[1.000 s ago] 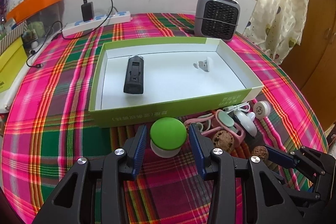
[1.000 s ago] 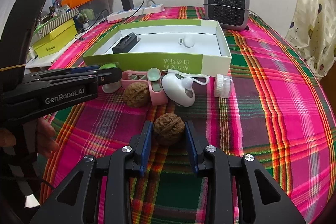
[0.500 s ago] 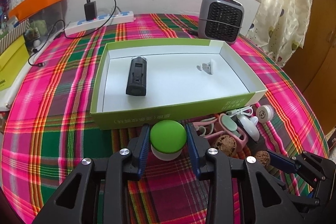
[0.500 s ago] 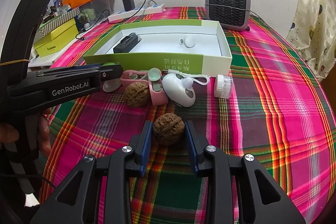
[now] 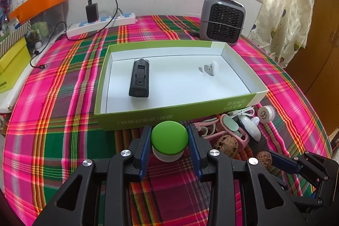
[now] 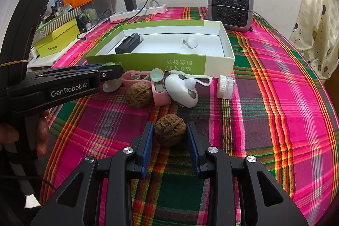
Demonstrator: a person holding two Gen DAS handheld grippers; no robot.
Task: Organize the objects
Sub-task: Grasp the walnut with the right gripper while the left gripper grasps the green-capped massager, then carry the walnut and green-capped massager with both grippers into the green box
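so both pickups look like the step in hand here. the left hand-held gripper (image 5: 169, 142) has just been closing its jaws, and now the pads sit against the sides of the green cap (image 5: 169, 137), which rests on the tabletop (image 5: 53, 120) just in front of the box (image 5: 148, 118). looks clamped to me. the right hand-held gripper (image 6: 170, 137) is clenched on a walnut (image 6: 170, 129), also down on the cloth, a bit nearer than the rest of the pile.

next move, i'd guess: lift both straight up enough to clear the near wall of the box, then carry them over and let go inside. the cap is rounded and smooth so it might slip; the walnut is bumpy and should hold fine.

counts, left to right: in the box, one black device (image 5: 139, 79) and one small white clip thing (image 5: 209, 68). outside it, one green cap, one pink strap gadget (image 6: 152, 83), two walnuts counting the loose one (image 6: 138, 94), one white mouse-shaped gadget (image 6: 180, 91) with a cable, one little white jar (image 6: 225, 87).
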